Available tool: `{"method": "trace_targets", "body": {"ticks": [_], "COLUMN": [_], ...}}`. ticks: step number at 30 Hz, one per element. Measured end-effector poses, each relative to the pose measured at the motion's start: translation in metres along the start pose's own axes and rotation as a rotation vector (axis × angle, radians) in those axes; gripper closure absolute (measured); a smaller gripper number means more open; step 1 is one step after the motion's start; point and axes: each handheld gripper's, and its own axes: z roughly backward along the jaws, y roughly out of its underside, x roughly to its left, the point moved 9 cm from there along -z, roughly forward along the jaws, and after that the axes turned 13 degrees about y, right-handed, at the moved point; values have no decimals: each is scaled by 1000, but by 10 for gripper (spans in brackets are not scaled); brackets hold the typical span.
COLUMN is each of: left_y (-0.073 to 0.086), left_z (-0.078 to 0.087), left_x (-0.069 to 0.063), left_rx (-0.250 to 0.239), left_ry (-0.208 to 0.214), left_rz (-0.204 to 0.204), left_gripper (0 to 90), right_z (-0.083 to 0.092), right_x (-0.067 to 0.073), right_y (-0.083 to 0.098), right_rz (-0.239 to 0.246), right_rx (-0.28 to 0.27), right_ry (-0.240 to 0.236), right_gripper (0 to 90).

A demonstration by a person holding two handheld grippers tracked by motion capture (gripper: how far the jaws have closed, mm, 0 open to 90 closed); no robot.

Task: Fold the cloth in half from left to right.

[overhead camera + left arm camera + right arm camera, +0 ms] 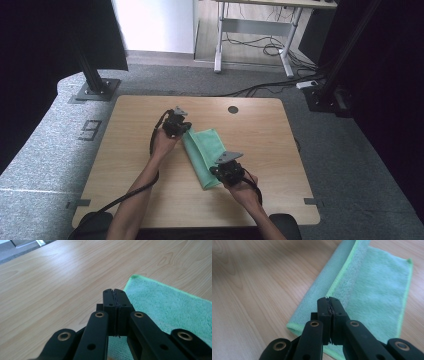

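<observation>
With both jaws pressed together on nothing, the left hand-held gripper (186, 126) and right hand-held gripper (218, 171) are best reopened before the cloth's (209, 152) fold at frame centre is flattened evenly.

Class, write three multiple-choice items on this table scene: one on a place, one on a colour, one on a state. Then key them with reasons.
1. Where does the cloth lie?
A. on the floor
B. on the wooden table, between the two grippers
C. over a chair

2. What colour is the cloth?
A. red
B. white
C. green

3. How do the left gripper jaws stand?
A. shut
B. wide open
C. clamped on a cup

Key: 1 B, the high view shows it on the tabletop between the hands. 2 C, green in every view. 3 A, the pads meet with no gap.
</observation>
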Motion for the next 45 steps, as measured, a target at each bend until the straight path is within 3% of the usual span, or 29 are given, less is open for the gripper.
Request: {"method": "trace_targets", "body": {"ticks": [18,26,40,42,45], "left_y": [-28,-24,-22,-21,-23], "left_z": [-38,-59,-82,-83,-82], "left_x": [-22,-21,-23,-22,-20], "left_rx": [41,84,114,117,95], "left_ry": [29,19,22,14,-11], "left_rz": [-67,-66,-71,-76,-71], "left_gripper": [882,881,874,825,616], "right_z": [11,3,-3,-3,-4], "right_x": [-37,-46,-61,-64,-69], "right_y": [20,35,50,53,55], "right_rz": [-69,-80,-117,-124,-129], "right_rx": [27,73,117,123,127], "right_ry": [47,57,70,73,90], "right_gripper": [871,871,870,866,780]}}
